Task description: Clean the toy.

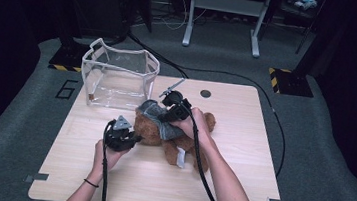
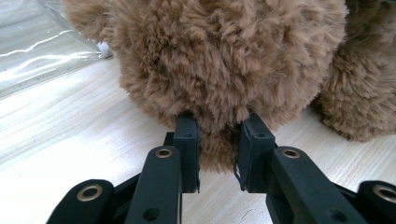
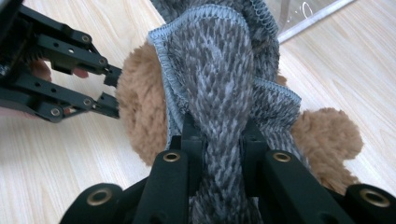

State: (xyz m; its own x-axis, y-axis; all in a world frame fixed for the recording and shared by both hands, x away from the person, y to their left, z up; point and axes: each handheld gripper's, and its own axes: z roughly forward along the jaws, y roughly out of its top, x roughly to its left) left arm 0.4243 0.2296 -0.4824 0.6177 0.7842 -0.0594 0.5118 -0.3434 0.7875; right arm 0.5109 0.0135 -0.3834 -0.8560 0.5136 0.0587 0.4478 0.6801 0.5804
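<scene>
The brown plush teddy bear (image 1: 163,129) lay near the middle of the pale wooden bench (image 1: 237,187), just in front of the clear plastic bag with white piping (image 1: 118,76) that stood open towards the far left corner. A grey knitted garment (image 1: 157,116) sat bunched around the bear's body. The left gripper (image 2: 217,149) was clenched on a tuft of the bear's fur, while the right gripper (image 3: 223,154) was pinched on a fold of the knit, stretched upward between its jaws.

The weak point looked to be the left grip: it held pile rather than a limb, so a firm pull on the garment could strip the fur out of the pads and drag the whole bear across the bench. The right grip took only a narrow pleat, and knit stretches, so it might slide free or the hem might snag on a paw or an ear. If the bear skidded towards the far left, it could knock the light bag over, since nothing seemed to anchor it
</scene>
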